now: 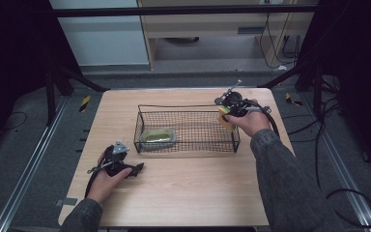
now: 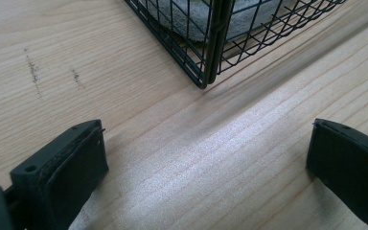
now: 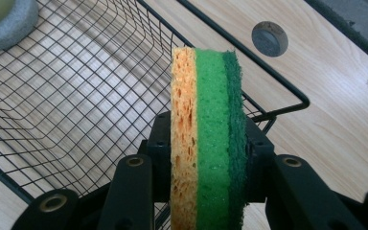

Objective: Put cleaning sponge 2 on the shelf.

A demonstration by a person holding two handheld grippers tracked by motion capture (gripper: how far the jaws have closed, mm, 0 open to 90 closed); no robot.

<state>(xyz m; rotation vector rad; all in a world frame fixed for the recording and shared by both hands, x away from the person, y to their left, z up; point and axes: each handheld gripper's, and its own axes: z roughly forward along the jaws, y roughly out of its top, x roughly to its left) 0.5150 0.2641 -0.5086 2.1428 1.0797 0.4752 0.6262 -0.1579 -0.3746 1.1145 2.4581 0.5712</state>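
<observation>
A light wooden table (image 1: 183, 193) stands on a grey floor (image 1: 24, 145); metal rails (image 1: 29, 164) run along both sides of it; black cables (image 1: 338, 193) loop over the floor at the right; behind the table a pale wooden cabinet (image 1: 212, 24) stands beside a white panel (image 1: 101, 38); a dark bar (image 1: 183, 10) crosses above; the far corners lie in shadow.

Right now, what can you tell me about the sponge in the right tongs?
The sponge has three layers: porous orange-yellow foam, bright green foam, and a dark green scouring face. It stands on edge, clamped flat-side to flat-side by the right tongs, which are shut on it. It hangs above the right end of the black wire basket, apparently touching only the tongs.
</observation>
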